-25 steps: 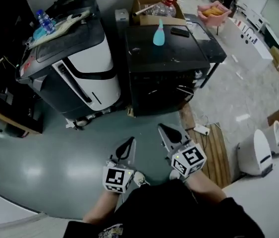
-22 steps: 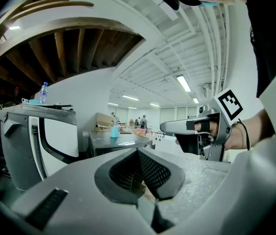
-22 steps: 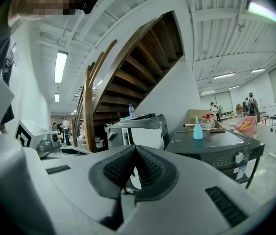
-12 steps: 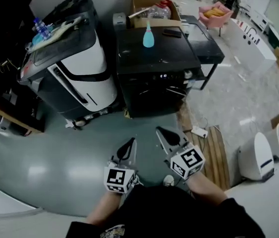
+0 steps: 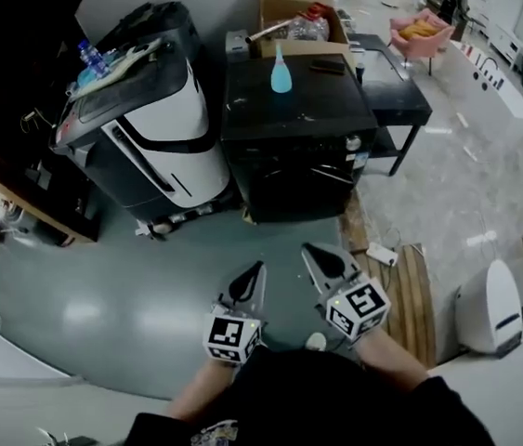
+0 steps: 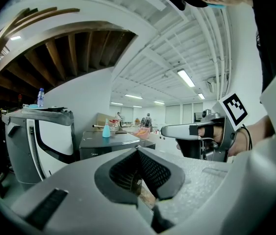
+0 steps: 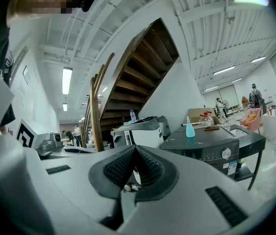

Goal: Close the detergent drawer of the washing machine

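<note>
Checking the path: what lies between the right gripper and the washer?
Bare floor only, from right gripper to washer; the head view shows it.

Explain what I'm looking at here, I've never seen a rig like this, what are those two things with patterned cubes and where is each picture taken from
A person holds a hand-held gripper in each hand: the left gripper and the right gripper. The patterned cubes are parts of them. The head view looks down from a camera on the person's head; the other two views come from cameras riding on each gripper, looking along its fingers. Both grippers are shut and hold nothing. Ahead stands a black washing machine with a blue bottle on top, well apart from both grippers. Its detergent drawer is too small to make out here.
</note>
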{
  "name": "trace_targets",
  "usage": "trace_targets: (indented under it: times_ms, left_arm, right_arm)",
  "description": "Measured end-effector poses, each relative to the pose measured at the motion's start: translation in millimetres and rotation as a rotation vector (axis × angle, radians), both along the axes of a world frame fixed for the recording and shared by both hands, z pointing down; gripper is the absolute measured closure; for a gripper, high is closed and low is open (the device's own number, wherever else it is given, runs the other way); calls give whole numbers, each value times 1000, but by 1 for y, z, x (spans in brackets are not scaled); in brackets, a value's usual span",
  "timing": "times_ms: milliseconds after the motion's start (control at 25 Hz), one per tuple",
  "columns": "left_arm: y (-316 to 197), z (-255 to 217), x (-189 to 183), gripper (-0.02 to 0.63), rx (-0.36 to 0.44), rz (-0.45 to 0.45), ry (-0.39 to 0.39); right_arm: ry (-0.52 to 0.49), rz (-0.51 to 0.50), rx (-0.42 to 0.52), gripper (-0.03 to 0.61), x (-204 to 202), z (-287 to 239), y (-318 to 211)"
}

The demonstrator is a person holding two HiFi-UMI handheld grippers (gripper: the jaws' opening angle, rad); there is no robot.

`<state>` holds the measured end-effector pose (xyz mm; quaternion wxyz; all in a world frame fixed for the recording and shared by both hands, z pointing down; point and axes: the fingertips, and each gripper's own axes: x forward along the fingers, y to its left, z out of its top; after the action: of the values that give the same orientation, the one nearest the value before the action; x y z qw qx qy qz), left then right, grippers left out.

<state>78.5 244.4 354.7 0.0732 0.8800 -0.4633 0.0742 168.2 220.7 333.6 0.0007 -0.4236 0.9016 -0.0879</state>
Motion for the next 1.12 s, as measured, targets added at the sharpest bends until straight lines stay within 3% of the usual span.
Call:
trace_targets:
  times_ms: [120,320,640,880,1120]
  left_arm:
    - [-1,-5,10,611,17,-1,0]
    - [1,4,18,611,-33,-1,-20]
    - [-2,-1,21,611,11,-11,-4]
    - [2,1,21,611,-21,-10,-17]
    - [1,-1,21,611,11,-11,-12]
  right_arm:
    - [-4,3,-14,581,8,2,2]
    - [-11,2,-38,581,18,10,0]
    - [-4,-10,-31,581,21,10,-1]
    - [-5,-14,-24,581,20,10,0]
    - [-4,-17,-38,581,19,14,3]
